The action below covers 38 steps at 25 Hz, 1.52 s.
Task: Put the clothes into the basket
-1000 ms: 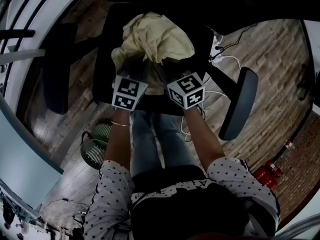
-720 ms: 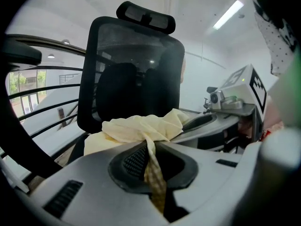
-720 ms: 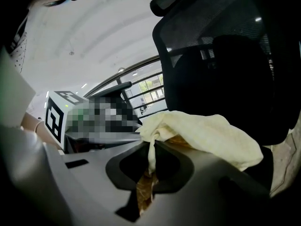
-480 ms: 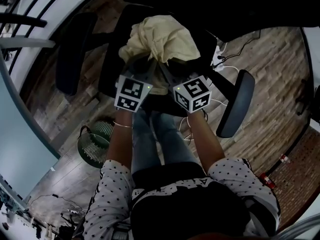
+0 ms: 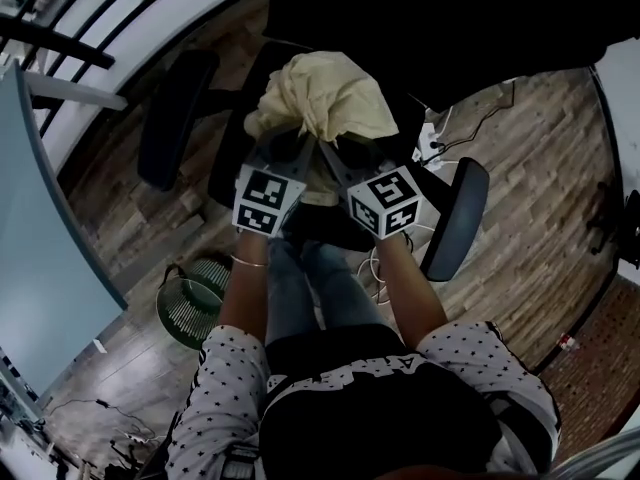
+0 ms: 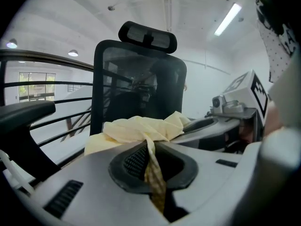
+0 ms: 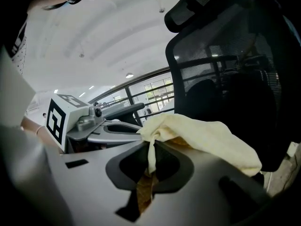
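Note:
A pale yellow garment [image 5: 325, 98] hangs bunched above the seat of a black office chair [image 5: 240, 158], held up by both grippers. My left gripper [image 5: 290, 140] is shut on a fold at the cloth's near left edge, and my right gripper [image 5: 326, 148] is shut on a fold just beside it. In the left gripper view the garment [image 6: 141, 128] runs down between the jaws of the left gripper [image 6: 154, 175]. The right gripper view shows the same: the cloth [image 7: 202, 138] is pinched in the right gripper [image 7: 146, 175]. A green wire basket [image 5: 190, 303] stands on the floor at lower left.
The chair's armrests [image 5: 175, 118] [image 5: 455, 218] flank the garment, and its mesh backrest [image 6: 136, 79] rises behind. White cables [image 5: 435, 138] lie on the wooden floor at the right. A railing [image 5: 90, 28] runs along the upper left. The person's legs [image 5: 310, 288] stand between chair and basket.
Both grippers have risen together with the yellow garment, lifting it off the chair seat. The jaws stay closed on the cloth.

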### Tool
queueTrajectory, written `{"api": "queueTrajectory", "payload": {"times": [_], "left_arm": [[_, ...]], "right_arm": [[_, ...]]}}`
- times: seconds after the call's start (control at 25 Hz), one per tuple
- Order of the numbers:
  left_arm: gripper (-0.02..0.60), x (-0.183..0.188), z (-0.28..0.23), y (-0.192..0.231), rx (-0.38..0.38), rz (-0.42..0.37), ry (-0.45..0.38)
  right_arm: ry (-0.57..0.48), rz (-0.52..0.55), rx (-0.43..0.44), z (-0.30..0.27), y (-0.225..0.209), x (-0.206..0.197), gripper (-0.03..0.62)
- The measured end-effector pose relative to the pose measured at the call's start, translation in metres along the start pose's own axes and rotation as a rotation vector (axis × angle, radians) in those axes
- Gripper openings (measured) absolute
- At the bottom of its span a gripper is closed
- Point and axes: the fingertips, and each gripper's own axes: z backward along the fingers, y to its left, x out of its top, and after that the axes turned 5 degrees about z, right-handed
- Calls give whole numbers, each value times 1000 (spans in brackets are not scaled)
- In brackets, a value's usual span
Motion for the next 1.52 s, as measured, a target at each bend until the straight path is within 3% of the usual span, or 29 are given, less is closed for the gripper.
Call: {"api": "queueTrajectory", "payload": {"times": [0.92,1.52], "left_arm": [[31,133,50,-35,41,-52,-108],[31,178,97,-73,103,-81,-170]], "right_arm": [[-167,61,-9,68,14,129,38],[-265,77,45,120,45,171,38]]}}
